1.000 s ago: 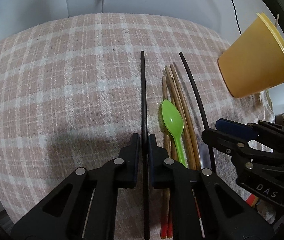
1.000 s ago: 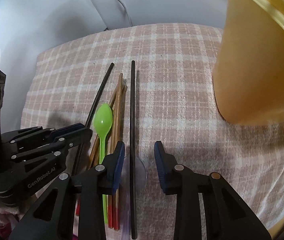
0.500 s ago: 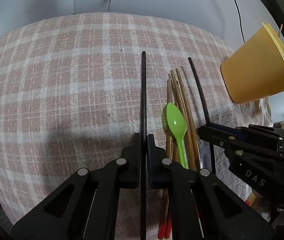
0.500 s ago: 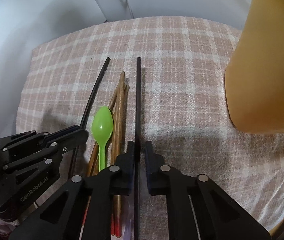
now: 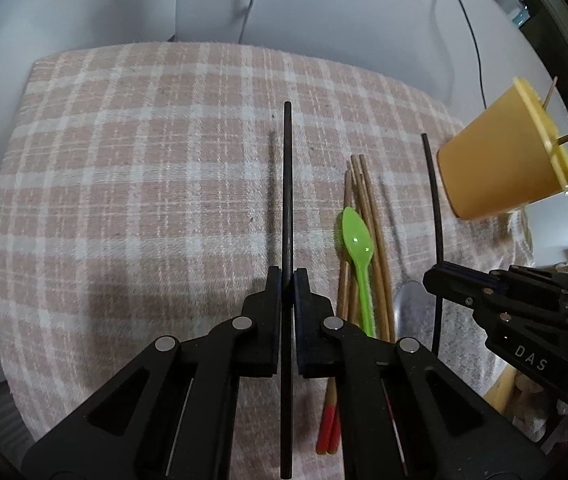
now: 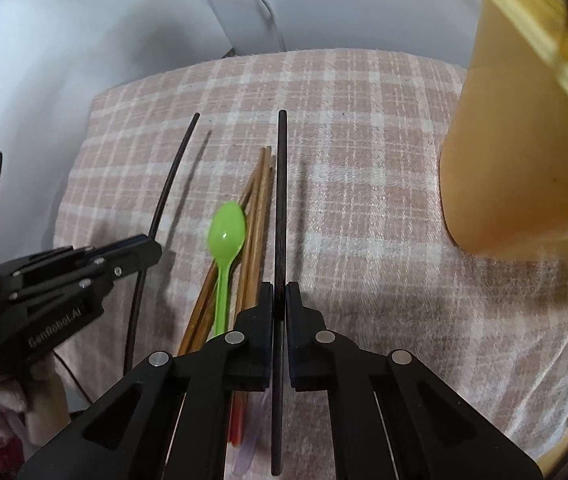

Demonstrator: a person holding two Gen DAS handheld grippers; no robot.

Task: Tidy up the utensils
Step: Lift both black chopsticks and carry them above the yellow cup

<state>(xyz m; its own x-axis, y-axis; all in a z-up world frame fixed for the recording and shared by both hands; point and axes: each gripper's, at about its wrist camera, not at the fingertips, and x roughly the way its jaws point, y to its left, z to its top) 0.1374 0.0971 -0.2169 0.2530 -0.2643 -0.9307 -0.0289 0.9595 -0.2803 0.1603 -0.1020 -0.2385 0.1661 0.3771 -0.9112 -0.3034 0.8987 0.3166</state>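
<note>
Green spoon (image 5: 357,240) amid wooden chopsticks (image 5: 367,216) (touching)

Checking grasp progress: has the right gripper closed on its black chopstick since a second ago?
Yes. The right gripper, open a second ago, is now shut on the black chopstick, lifted off the checked cloth beside the green spoon.

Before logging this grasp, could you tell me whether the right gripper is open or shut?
Shut: the right gripper pinches a black chopstick between its pads.
</note>
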